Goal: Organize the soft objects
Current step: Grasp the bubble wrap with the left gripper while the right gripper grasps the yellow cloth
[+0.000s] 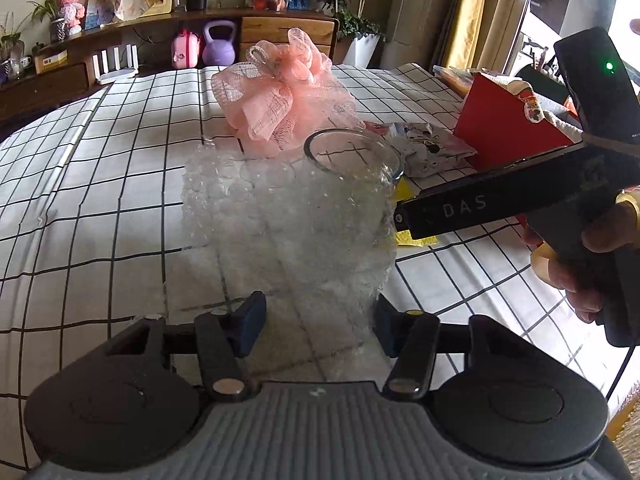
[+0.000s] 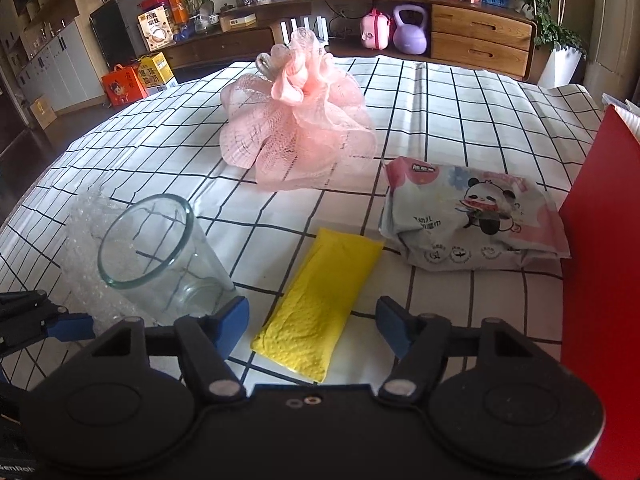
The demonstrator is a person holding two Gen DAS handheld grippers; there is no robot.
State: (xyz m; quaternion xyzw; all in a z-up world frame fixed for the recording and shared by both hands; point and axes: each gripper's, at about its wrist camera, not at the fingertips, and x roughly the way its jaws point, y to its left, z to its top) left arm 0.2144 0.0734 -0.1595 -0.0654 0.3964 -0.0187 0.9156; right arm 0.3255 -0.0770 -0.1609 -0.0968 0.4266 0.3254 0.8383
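Spreading wide, the left gripper [image 1: 316, 326] frames the bubble wrap [image 1: 280, 232] lying on the checked tablecloth [image 2: 460, 92] against the tilted glass [image 2: 160, 256], so I would judge it best to close low on the wrap alone and lift gently without tipping the glass. The right gripper [image 2: 312, 326] also stands apart, holding nothing, over the yellow cloth [image 2: 320, 304]. Counted near to far: one wrap, one glass, one cloth, one wipes pack [image 2: 472, 220], one pink mesh pouf [image 2: 300, 128], one red box [image 2: 600, 220].
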